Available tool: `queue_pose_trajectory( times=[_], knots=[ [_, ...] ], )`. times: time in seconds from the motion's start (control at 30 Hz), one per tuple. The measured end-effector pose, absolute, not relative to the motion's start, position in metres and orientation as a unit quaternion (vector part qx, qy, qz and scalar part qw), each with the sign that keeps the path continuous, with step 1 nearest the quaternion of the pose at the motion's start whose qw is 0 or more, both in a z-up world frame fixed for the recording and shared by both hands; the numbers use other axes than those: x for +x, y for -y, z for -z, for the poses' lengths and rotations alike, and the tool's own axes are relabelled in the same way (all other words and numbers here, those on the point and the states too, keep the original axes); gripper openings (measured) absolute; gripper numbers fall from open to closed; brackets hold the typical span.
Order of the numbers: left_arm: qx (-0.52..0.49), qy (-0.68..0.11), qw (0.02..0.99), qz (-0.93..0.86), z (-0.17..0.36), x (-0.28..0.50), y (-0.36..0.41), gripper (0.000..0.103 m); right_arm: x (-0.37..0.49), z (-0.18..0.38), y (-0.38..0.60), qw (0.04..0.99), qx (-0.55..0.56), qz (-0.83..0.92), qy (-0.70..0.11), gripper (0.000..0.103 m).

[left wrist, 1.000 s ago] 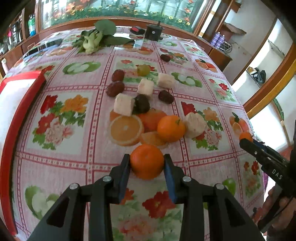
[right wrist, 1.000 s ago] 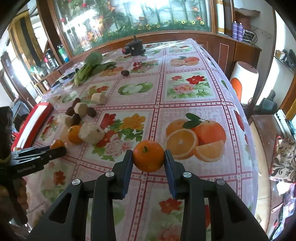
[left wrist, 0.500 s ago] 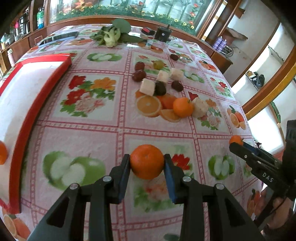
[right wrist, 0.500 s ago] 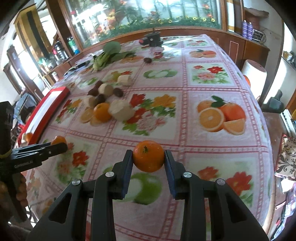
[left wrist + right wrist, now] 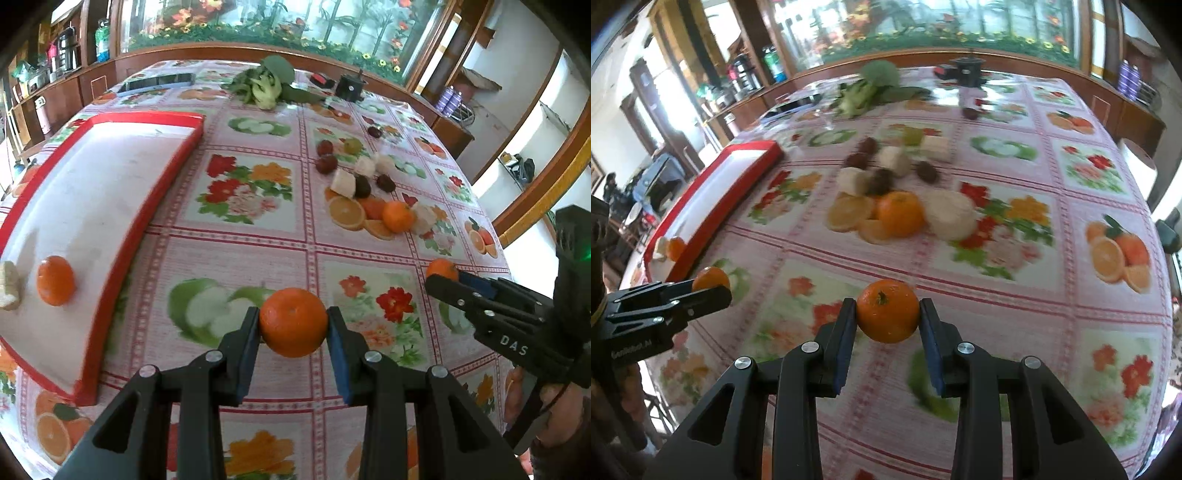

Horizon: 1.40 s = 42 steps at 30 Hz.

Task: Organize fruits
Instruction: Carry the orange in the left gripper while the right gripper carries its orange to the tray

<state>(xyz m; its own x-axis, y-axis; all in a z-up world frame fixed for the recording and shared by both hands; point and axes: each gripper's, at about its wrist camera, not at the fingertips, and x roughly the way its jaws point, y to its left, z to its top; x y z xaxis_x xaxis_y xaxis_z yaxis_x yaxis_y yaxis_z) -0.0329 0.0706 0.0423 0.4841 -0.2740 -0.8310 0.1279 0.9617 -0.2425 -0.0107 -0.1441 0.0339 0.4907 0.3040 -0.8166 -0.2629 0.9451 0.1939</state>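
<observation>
My left gripper (image 5: 293, 328) is shut on an orange tangerine (image 5: 293, 321), held above the flowered tablecloth near the front edge. My right gripper (image 5: 888, 321) is shut on a second tangerine (image 5: 888, 315); it also shows at the right of the left wrist view, right gripper (image 5: 441, 275). A red-rimmed white tray (image 5: 110, 192) lies at the left and holds one tangerine (image 5: 55, 280) and a pale chunk (image 5: 9, 286). A pile of fruit sits mid-table: another tangerine (image 5: 397, 216), white chunks (image 5: 343, 182) and dark round fruits (image 5: 327, 164).
Leafy greens (image 5: 264, 86), a phone (image 5: 159, 83) and a small black device (image 5: 349, 86) lie at the far end. The left gripper (image 5: 709, 284) shows at the left of the right wrist view. A person's hand (image 5: 546, 410) holds the right tool. Shelves and cabinets surround the table.
Both grippers have moved left and back across the table toward the tray, each still holding its tangerine. The tray and the tangerine in it have come into the left wrist view.
</observation>
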Motion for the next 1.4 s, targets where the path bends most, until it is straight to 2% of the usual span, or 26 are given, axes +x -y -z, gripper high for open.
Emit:
queue_pose_trajectory(
  times=[0.37,0.73,1.03,1.4],
  knots=[
    [-0.101,-0.475,0.869,0.096,-0.058,-0.029,-0.124,0.038,0.012,-0.043,0.061,0.848,-0.018,-0.225,-0.479,0.034],
    [-0.124,-0.457,0.881,0.016,-0.067,-0.014,-0.212,0.038,0.032,-0.052,-0.040,0.829,-0.056,-0.304,-0.466,0.033],
    [-0.136,-0.454,0.879,-0.045,-0.057,0.015,-0.266,0.038,0.053,-0.048,-0.107,0.816,-0.073,-0.343,-0.459,0.033],
    [-0.131,-0.470,0.871,-0.065,-0.039,0.037,-0.288,0.038,0.065,-0.026,-0.146,0.801,-0.117,-0.356,-0.467,0.033]
  ],
)
